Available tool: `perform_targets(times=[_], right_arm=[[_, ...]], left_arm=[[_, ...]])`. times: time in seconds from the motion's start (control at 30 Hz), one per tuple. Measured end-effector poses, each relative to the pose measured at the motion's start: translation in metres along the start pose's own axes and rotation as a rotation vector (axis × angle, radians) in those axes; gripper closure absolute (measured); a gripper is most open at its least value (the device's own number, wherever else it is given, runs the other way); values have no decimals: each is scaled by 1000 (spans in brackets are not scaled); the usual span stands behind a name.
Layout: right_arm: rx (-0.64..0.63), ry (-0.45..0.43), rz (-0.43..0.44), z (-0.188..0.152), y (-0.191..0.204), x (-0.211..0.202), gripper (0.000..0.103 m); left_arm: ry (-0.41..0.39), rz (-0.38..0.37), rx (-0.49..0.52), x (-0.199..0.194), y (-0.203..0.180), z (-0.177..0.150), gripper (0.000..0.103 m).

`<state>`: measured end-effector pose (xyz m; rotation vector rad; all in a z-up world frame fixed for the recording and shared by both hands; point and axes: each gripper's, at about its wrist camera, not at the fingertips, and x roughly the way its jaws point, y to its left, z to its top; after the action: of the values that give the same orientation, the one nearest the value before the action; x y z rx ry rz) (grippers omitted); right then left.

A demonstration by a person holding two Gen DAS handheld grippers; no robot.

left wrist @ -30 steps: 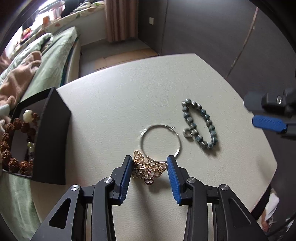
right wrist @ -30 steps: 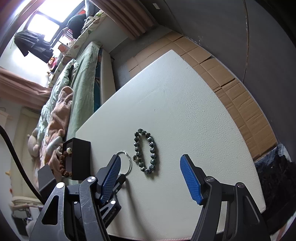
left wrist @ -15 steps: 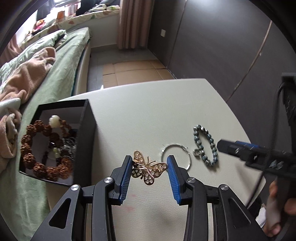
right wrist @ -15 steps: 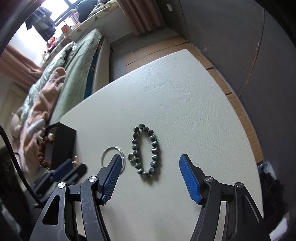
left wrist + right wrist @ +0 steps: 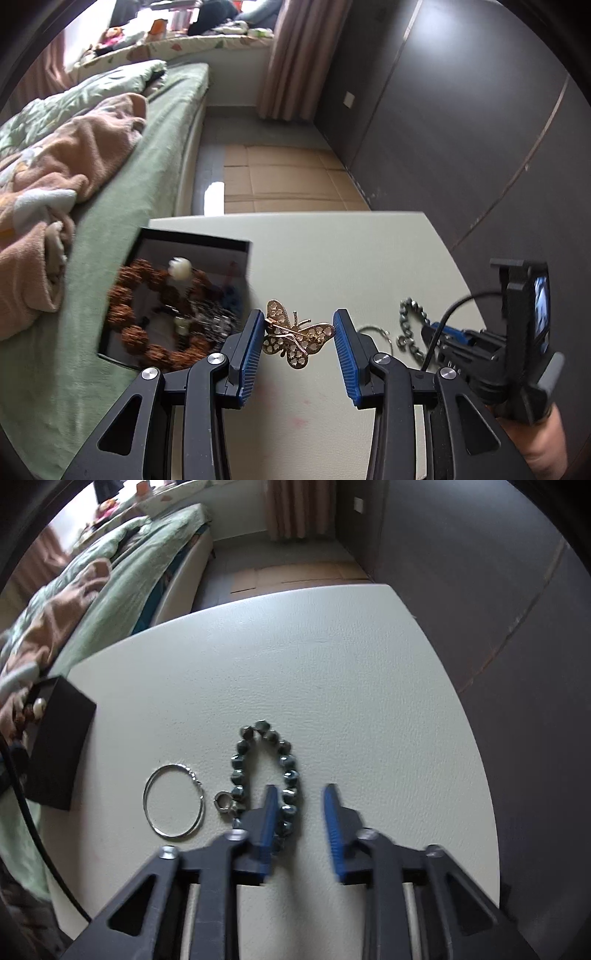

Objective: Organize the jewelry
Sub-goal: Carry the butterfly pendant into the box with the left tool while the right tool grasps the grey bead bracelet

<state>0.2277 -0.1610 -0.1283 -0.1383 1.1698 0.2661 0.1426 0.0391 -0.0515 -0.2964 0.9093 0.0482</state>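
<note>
My left gripper [image 5: 298,341] is shut on a gold butterfly brooch [image 5: 295,336] and holds it above the table, just right of a black box [image 5: 192,243]. The box holds a brown bead bracelet [image 5: 144,321] and other pieces. My right gripper [image 5: 300,812] is open, low over the table, its jaws straddling the near right side of a dark bead bracelet [image 5: 290,764]. A silver ring hoop [image 5: 173,801] lies left of that bracelet. The right gripper also shows in the left wrist view [image 5: 458,338], beside the bracelet [image 5: 410,325] and the hoop [image 5: 373,330].
The white table [image 5: 332,657] ends at a rounded edge on the right. A bed with green sheets and a pink blanket [image 5: 74,155] runs along the left. Dark wall panels [image 5: 461,110] stand on the right. The black box also shows in the right wrist view [image 5: 61,738].
My left gripper has lifted the butterfly brooch off the table and carried it left toward the black box. My right gripper has dropped down to the dark bead bracelet and narrowed its jaws.
</note>
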Motion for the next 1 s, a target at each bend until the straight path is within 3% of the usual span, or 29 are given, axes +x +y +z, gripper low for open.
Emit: perform_targets(times=[0.2,0.53,1.0], right_arm=[[-1,-76,7,4,0,-18,93],[51,-236,150,11,10,-65,93],[32,-386,360,30,60,-95,93]], left_arm=[[-50,20,-66,-20,29,10,63],[-74,28,-156,-29,69,22,63],[-31,-53,-186,-12,70,32,62]])
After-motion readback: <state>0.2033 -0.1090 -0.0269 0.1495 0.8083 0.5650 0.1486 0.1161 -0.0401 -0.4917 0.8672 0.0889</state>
